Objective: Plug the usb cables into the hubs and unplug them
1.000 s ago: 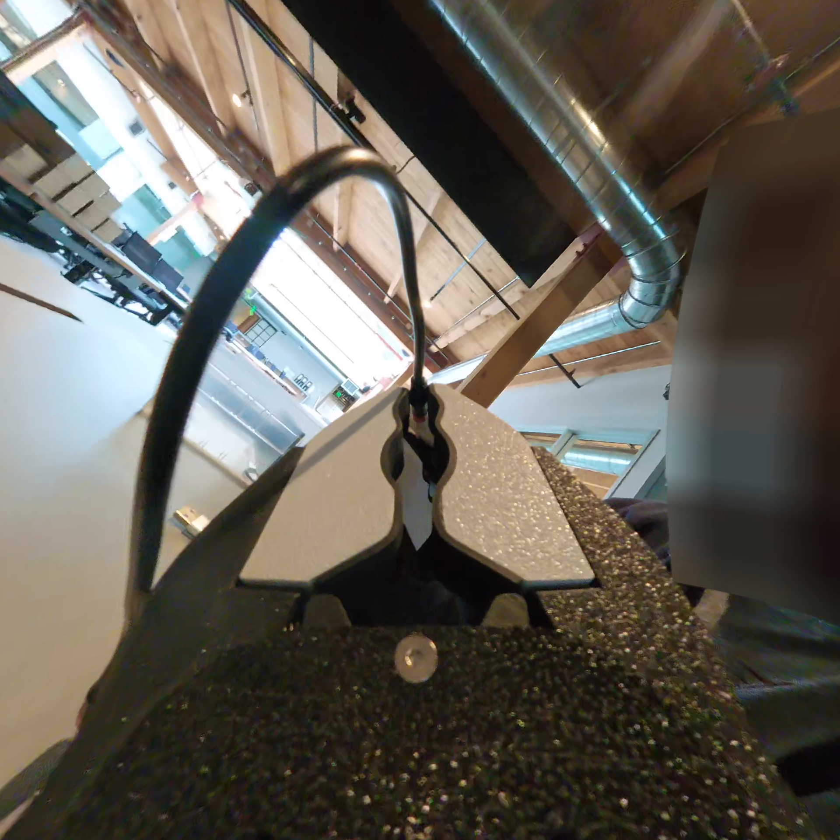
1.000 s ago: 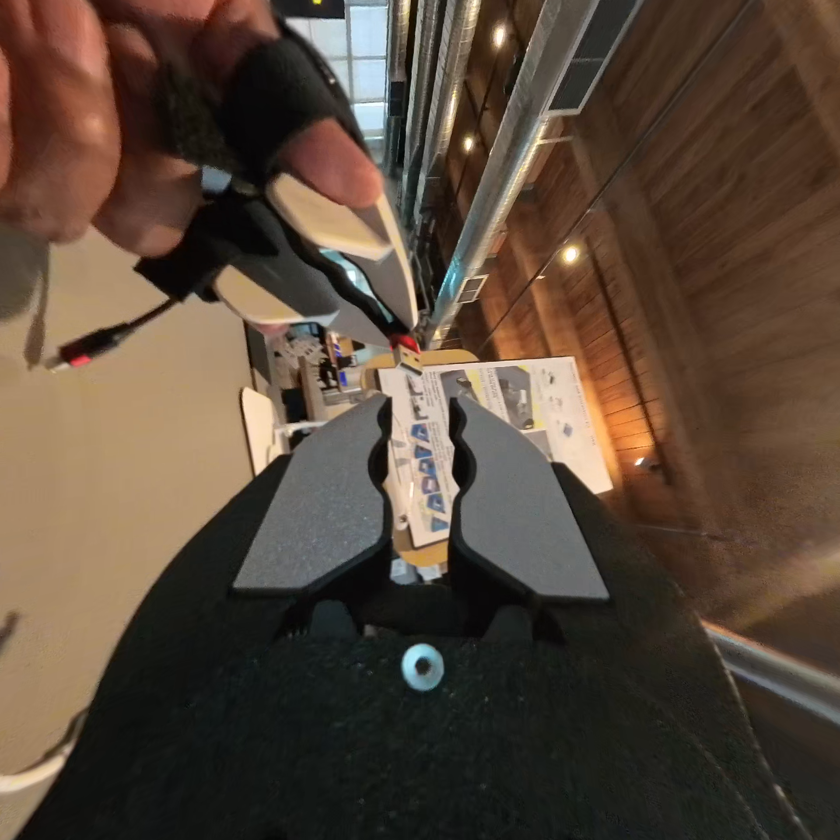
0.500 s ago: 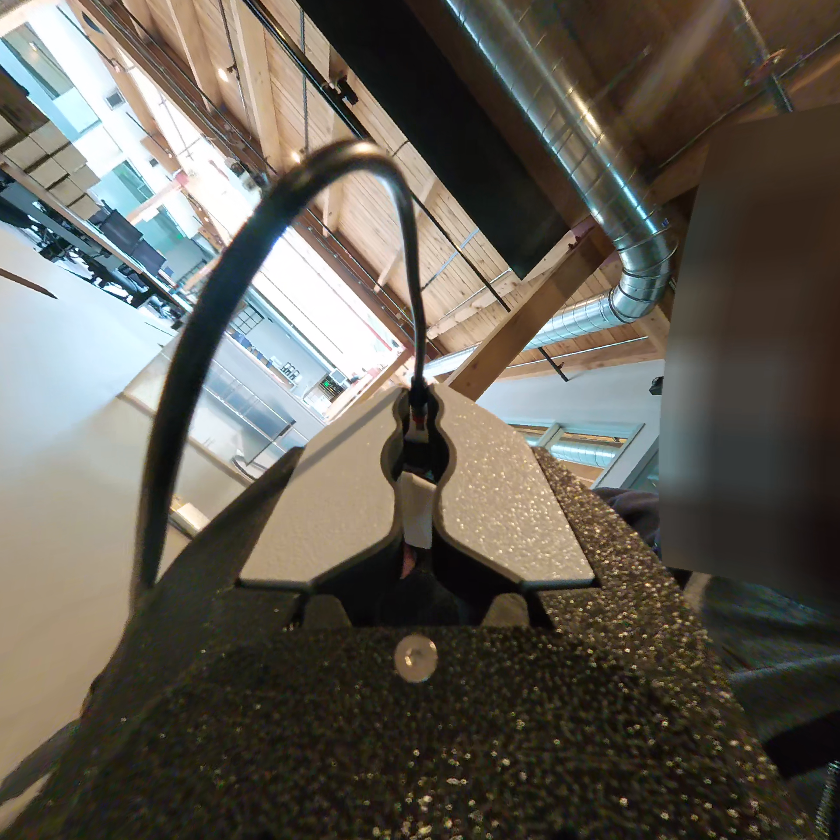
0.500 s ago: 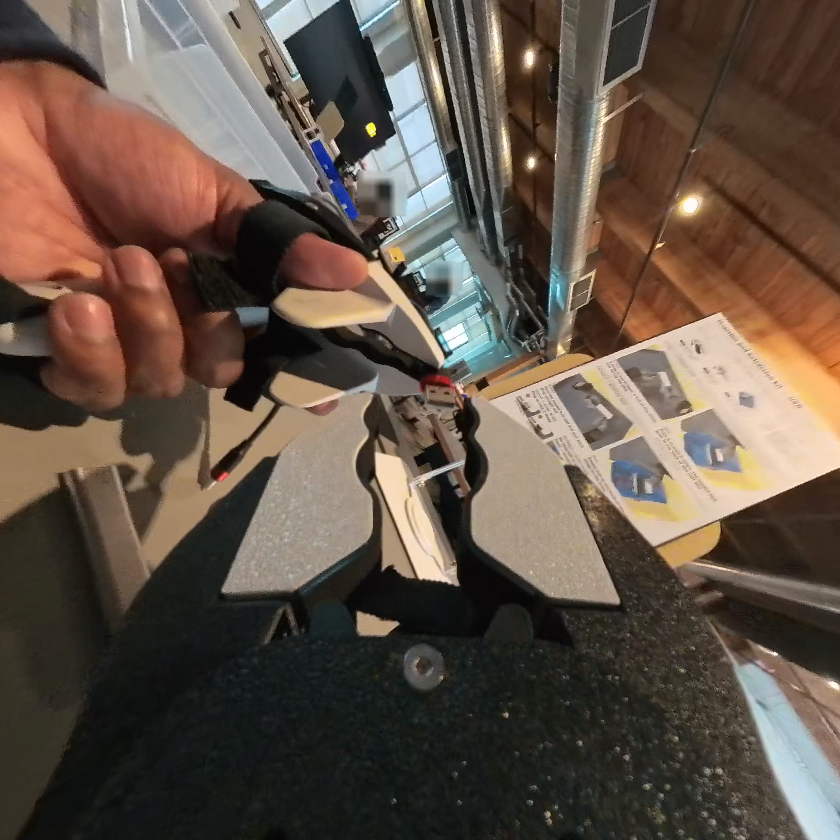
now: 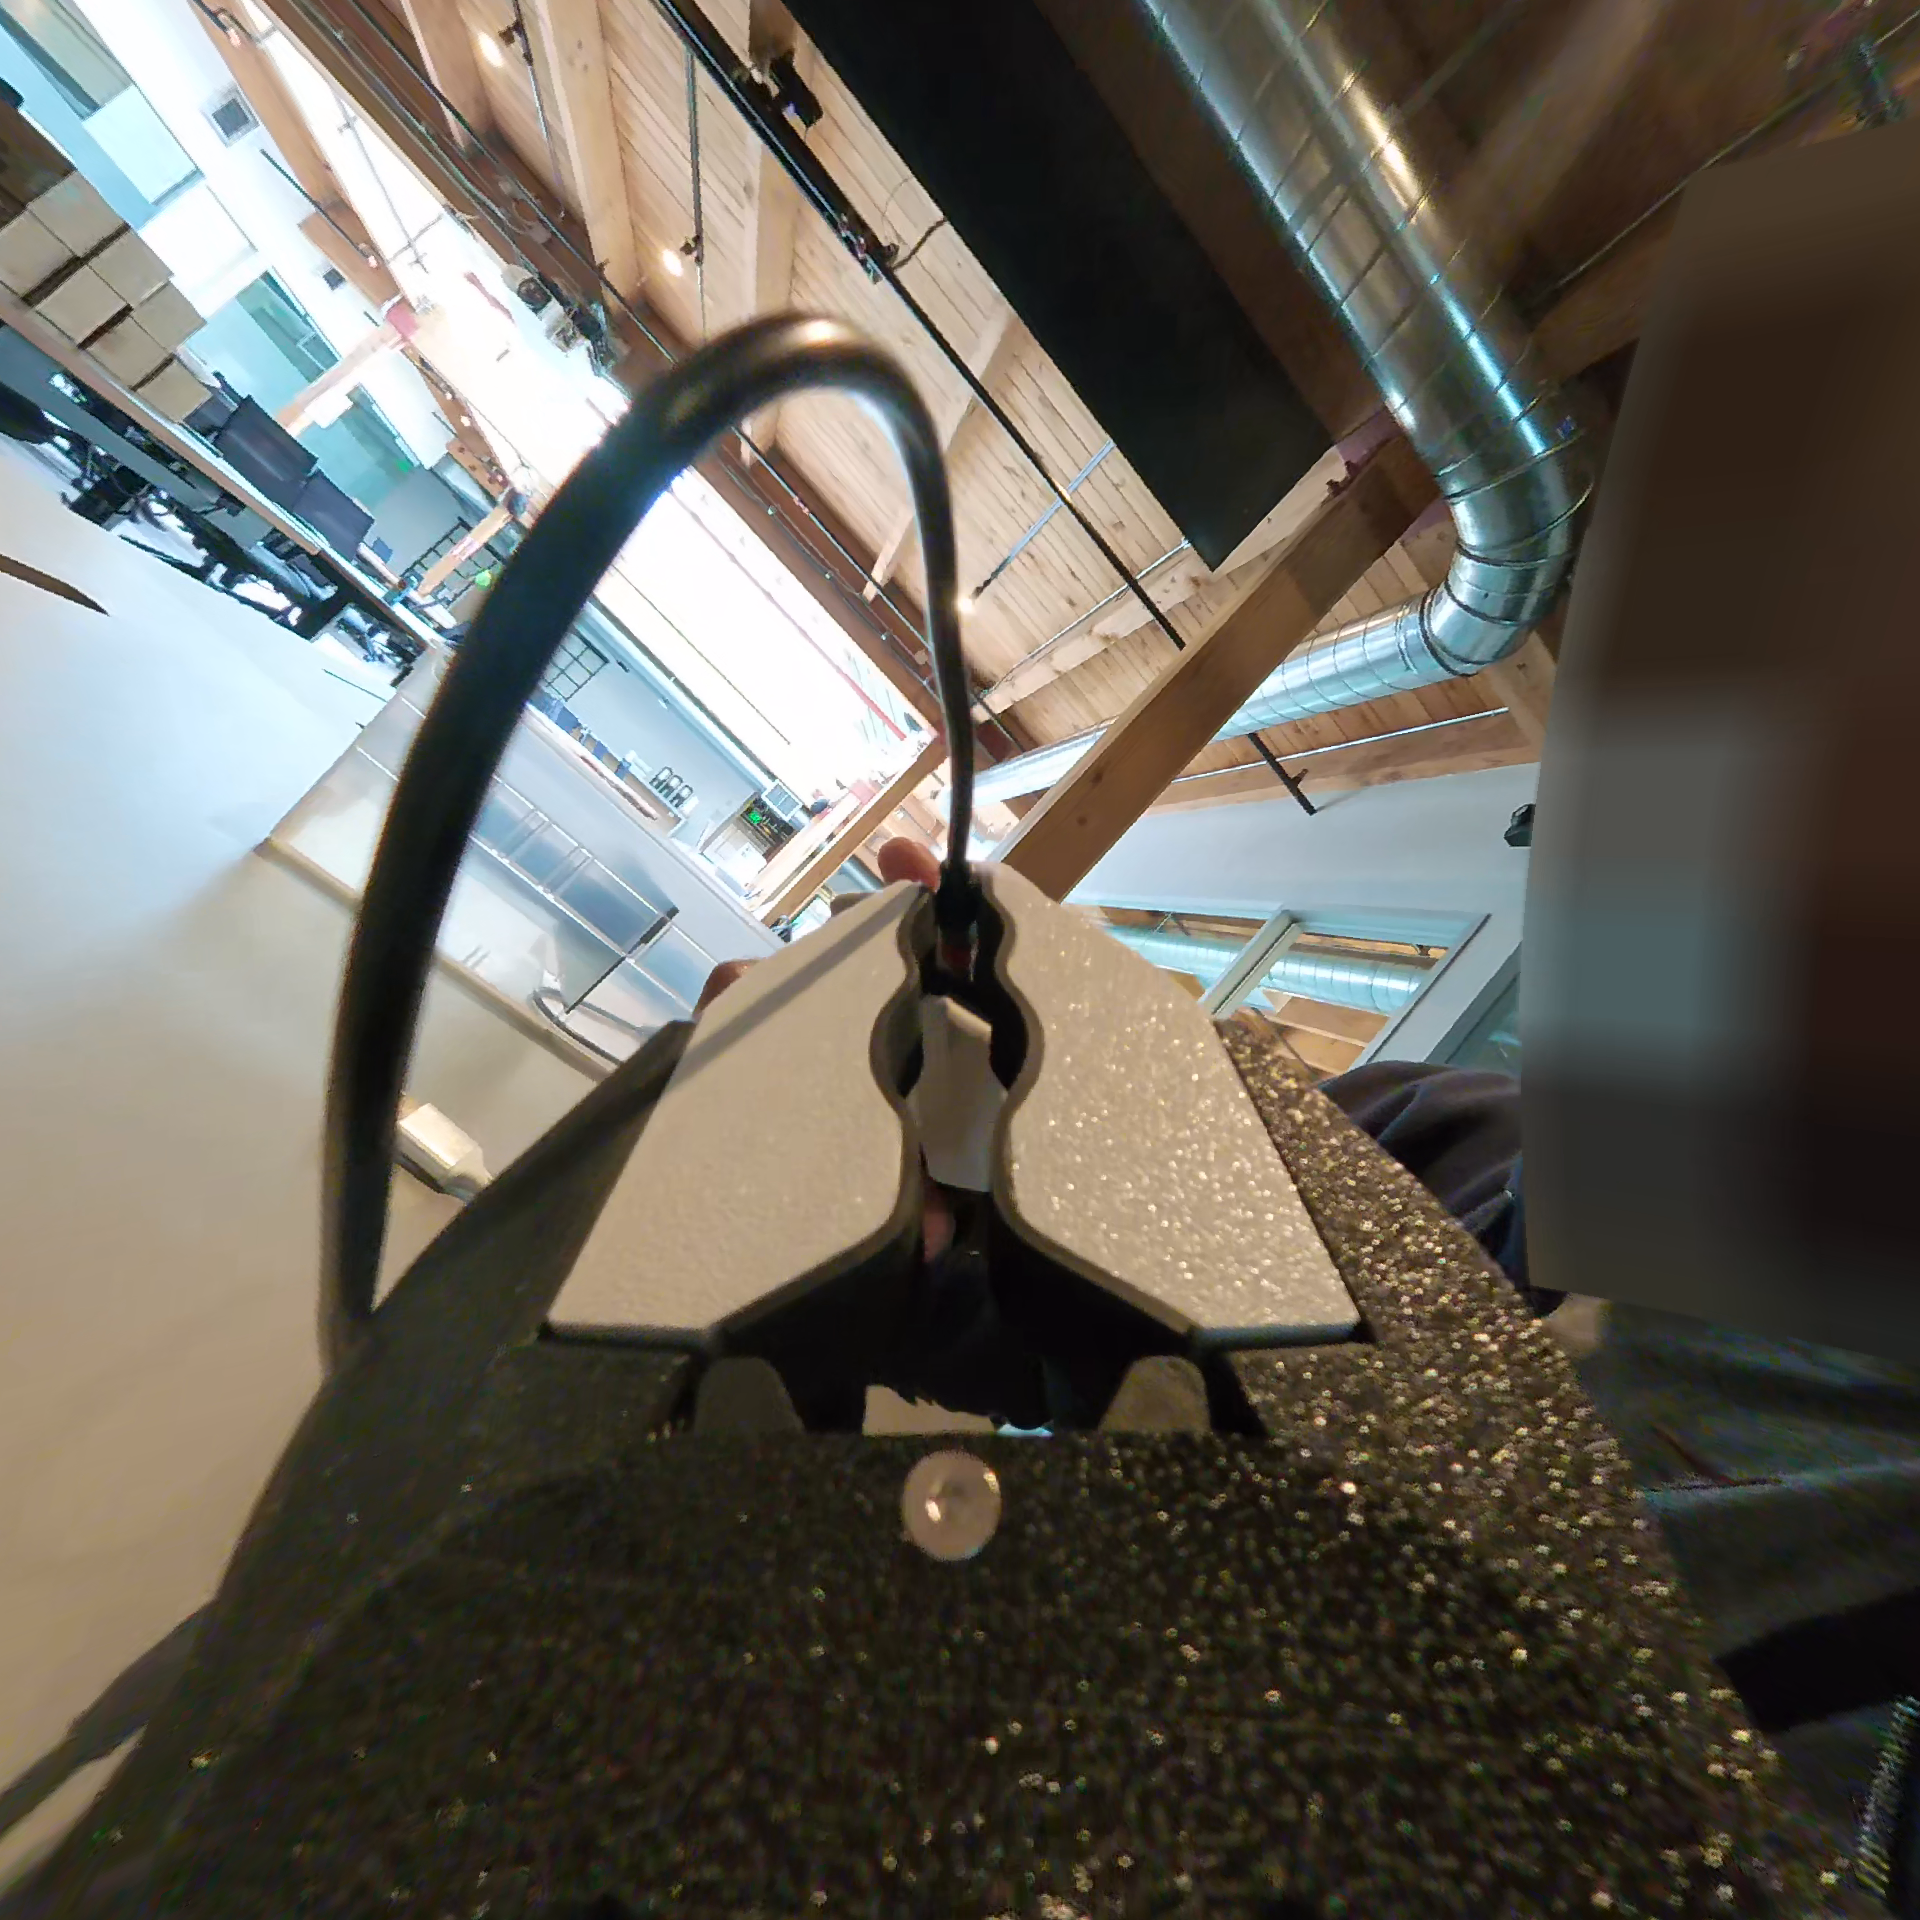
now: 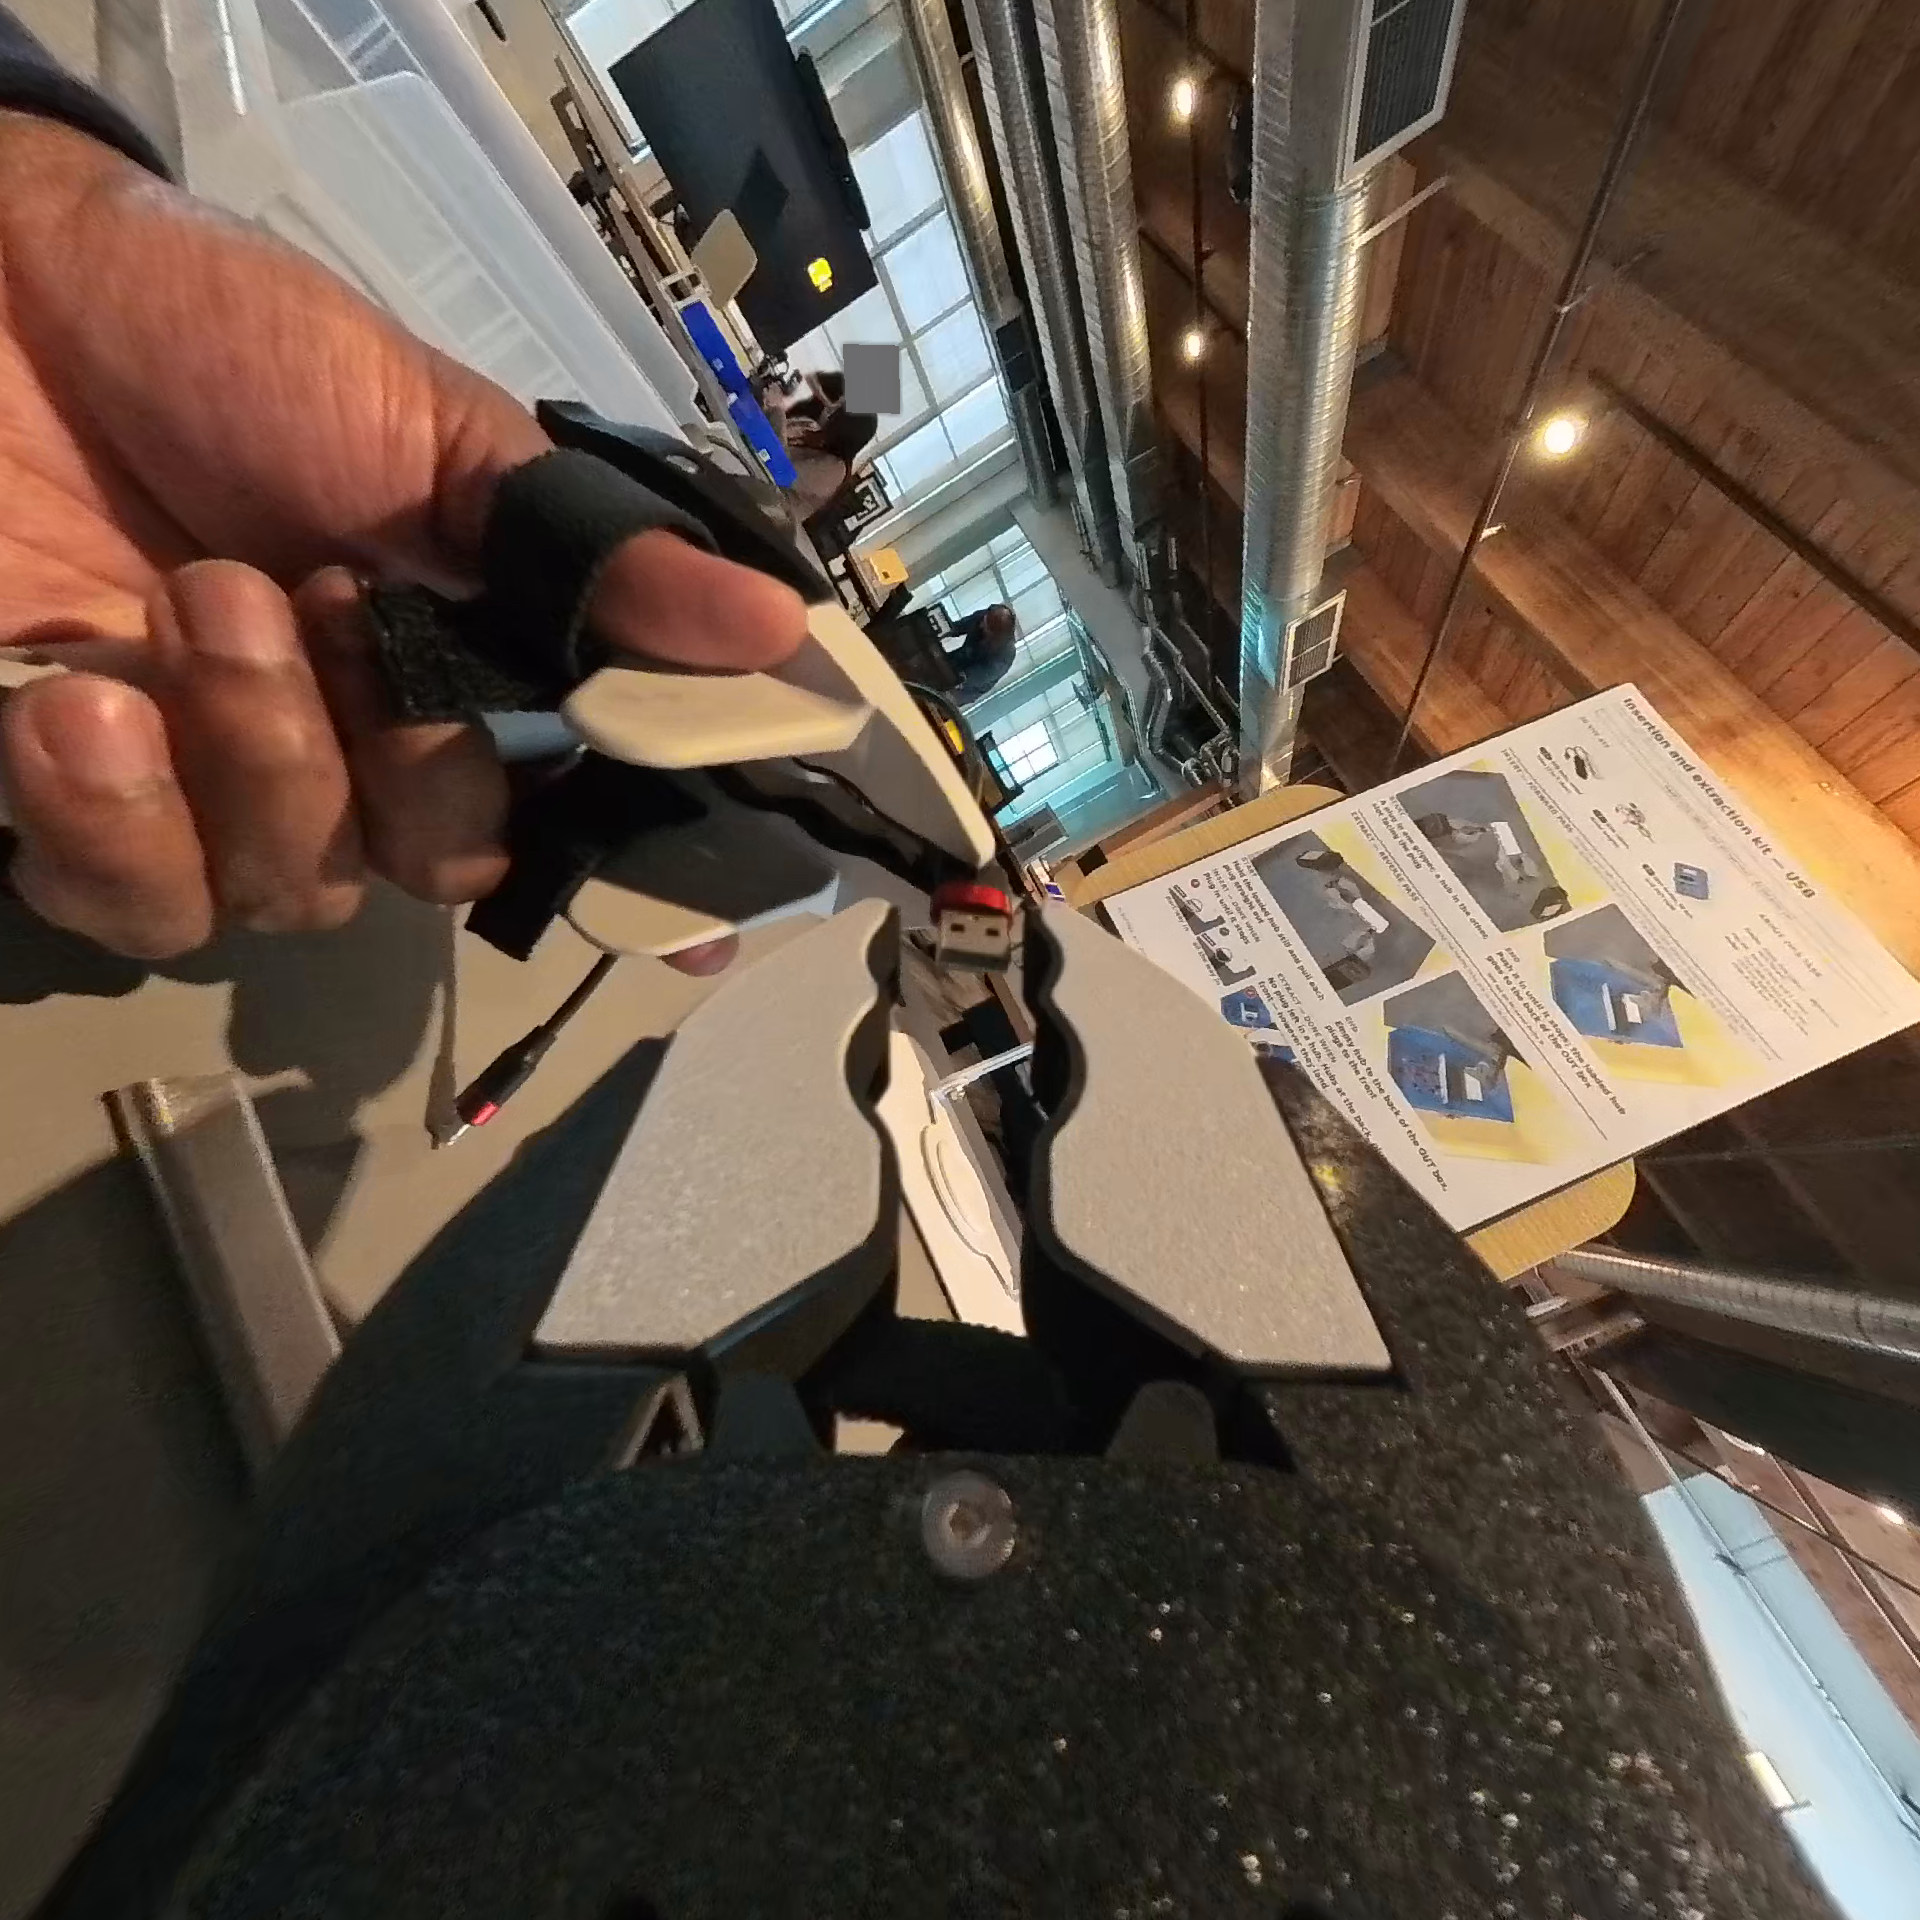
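The usb cable [image 5: 665, 436] is what we start with: in the left wrist view it arches up as 1 black loop and comes down into the tips of the left gripper [image 5: 956, 914], whose jaws are pressed nearly together on its black and red plug end, so we read this one as clamped on the cable. A fingertip shows just behind those tips, and both grippers are tilted up toward the wooden ceiling; no hub is visible here. In the right wrist view, the person's hand [image 6: 208, 499] holds that same left gripper at upper left, and the plug [image 6: 971, 930], with its red collar and bare metal shell, juts out of it into the gap at the tips of the right gripper [image 6: 961, 935]. The right jaws stand a narrow way apart with the plug between them, not visibly touching it. The cable's other end [image 6: 488, 1091] dangles loose below the hand. An instruction sheet [image 6: 1538, 935] lies beyond. We judge the cable light and limp, so it will swing and twist; the plug is rigid and small, and its metal shell looks slippery. We would take hold on the moulded collar, leaving the metal shell free for a port.
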`<action>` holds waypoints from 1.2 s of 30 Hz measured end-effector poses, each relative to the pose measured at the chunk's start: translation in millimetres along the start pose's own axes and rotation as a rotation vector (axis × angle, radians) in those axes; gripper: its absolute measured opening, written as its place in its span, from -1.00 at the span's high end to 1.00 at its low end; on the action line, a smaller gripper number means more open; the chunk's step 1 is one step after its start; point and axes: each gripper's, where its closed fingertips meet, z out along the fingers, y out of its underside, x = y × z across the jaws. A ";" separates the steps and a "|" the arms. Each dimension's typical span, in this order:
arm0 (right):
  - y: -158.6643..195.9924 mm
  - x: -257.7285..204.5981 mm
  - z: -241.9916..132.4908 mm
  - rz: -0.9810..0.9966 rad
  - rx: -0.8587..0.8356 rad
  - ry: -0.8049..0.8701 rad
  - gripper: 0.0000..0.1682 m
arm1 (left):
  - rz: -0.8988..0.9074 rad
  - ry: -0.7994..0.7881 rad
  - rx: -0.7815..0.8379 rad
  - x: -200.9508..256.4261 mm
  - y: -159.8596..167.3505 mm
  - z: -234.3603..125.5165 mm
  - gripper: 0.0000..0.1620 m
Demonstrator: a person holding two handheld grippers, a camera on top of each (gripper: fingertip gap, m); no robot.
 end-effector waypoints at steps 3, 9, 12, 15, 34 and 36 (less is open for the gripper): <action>0.5 1.5 -0.2 -0.005 -0.006 0.007 0.83 | 0.005 -0.008 -0.008 -0.6 1.1 0.4 0.91; 2.5 2.7 1.2 0.047 -0.029 -0.006 0.83 | 0.019 -0.021 -0.009 -1.7 -0.3 0.2 0.91; 8.1 12.0 1.3 0.177 -0.042 0.007 0.83 | 0.052 -0.021 -0.026 0.2 0.0 1.6 0.79; 19.3 25.6 0.5 0.390 -0.050 0.017 0.83 | 0.116 -0.001 -0.048 8.9 0.1 4.8 0.71; 3.6 73.1 -28.2 1.412 0.431 -0.269 0.84 | 0.713 -0.343 0.020 -8.0 -87.1 -63.1 0.72; -7.9 68.7 -30.4 1.483 0.485 -0.354 0.84 | 0.794 -0.358 -0.051 -11.7 -76.7 -56.7 0.71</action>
